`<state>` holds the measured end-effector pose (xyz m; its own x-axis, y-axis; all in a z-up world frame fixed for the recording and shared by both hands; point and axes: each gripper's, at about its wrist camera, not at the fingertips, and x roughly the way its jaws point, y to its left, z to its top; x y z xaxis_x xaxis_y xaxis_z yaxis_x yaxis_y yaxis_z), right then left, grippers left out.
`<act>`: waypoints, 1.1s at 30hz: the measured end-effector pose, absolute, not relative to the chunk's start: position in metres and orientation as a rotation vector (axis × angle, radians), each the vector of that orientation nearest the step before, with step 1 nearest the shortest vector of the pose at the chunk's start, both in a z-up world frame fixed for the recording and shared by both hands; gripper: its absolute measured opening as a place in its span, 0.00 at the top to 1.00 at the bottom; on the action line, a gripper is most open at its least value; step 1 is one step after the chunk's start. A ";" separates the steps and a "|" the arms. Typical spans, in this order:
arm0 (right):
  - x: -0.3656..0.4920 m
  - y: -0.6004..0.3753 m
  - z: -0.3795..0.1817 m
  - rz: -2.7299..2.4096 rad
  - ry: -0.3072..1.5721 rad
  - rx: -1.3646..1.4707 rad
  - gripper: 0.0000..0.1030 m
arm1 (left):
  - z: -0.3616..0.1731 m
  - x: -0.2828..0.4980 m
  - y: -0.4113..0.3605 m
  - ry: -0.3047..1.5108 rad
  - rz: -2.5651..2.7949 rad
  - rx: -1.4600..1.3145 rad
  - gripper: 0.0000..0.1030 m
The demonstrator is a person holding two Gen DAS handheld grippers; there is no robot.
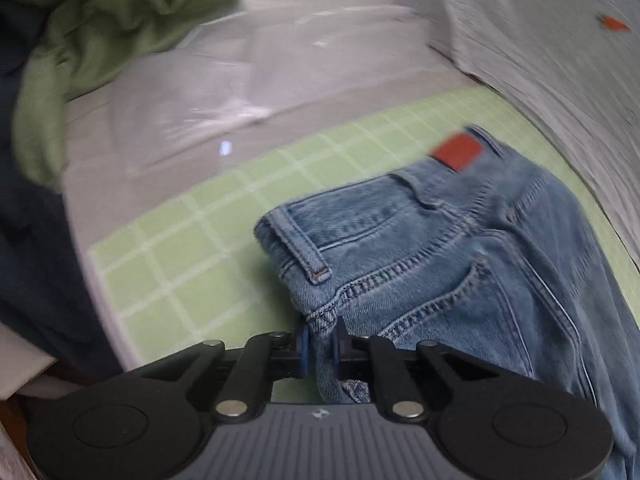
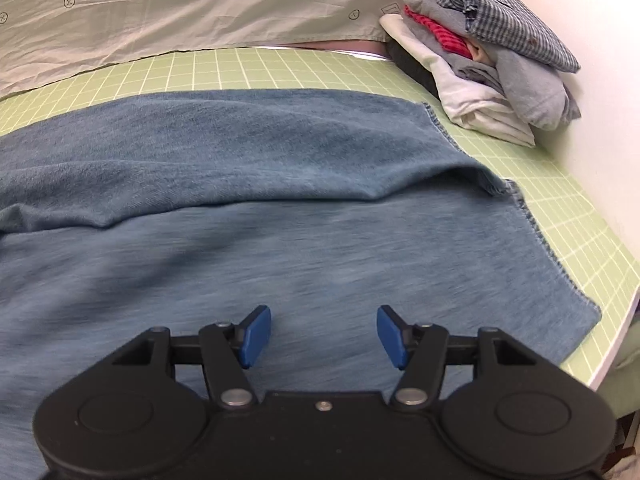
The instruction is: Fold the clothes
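A pair of light blue jeans [image 1: 460, 264] lies on a green grid mat [image 1: 168, 264]. In the left wrist view I see the waistband, a back pocket and a red-brown label [image 1: 458, 152]. My left gripper [image 1: 320, 350] is shut on the waistband edge near a belt loop. In the right wrist view the two jean legs [image 2: 280, 208] lie flat across the mat [image 2: 560, 200], hems to the right. My right gripper [image 2: 323, 338] is open, just above the near leg, holding nothing.
A stack of folded clothes [image 2: 492, 56] sits at the mat's far right corner. A pale sheet with carrot prints [image 2: 180, 12] lies behind the mat. A green garment [image 1: 108, 24] and dark fabric [image 1: 36, 240] are heaped at the left. The table edge [image 2: 612, 344] is at the right.
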<state>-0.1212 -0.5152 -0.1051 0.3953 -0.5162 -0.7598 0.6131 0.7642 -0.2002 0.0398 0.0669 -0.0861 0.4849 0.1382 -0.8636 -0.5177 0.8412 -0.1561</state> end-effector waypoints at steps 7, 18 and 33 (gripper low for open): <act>-0.134 -0.529 -0.101 -0.700 0.888 0.157 0.38 | -0.061 0.032 0.048 0.961 0.394 -0.342 0.30; -0.156 -0.591 -0.075 -0.639 0.784 0.179 0.00 | -0.069 0.023 -0.109 1.031 0.156 -0.222 0.10; -0.113 -0.752 -0.079 -0.635 0.773 0.231 0.00 | -0.090 0.057 -0.273 1.107 0.043 -0.141 0.05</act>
<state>-0.1132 -0.7522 -0.0789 0.5419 -0.4477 -0.7112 0.6108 0.7911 -0.0325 0.0574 -0.2733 -0.0899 0.4478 -0.0354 -0.8934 -0.1049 0.9902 -0.0917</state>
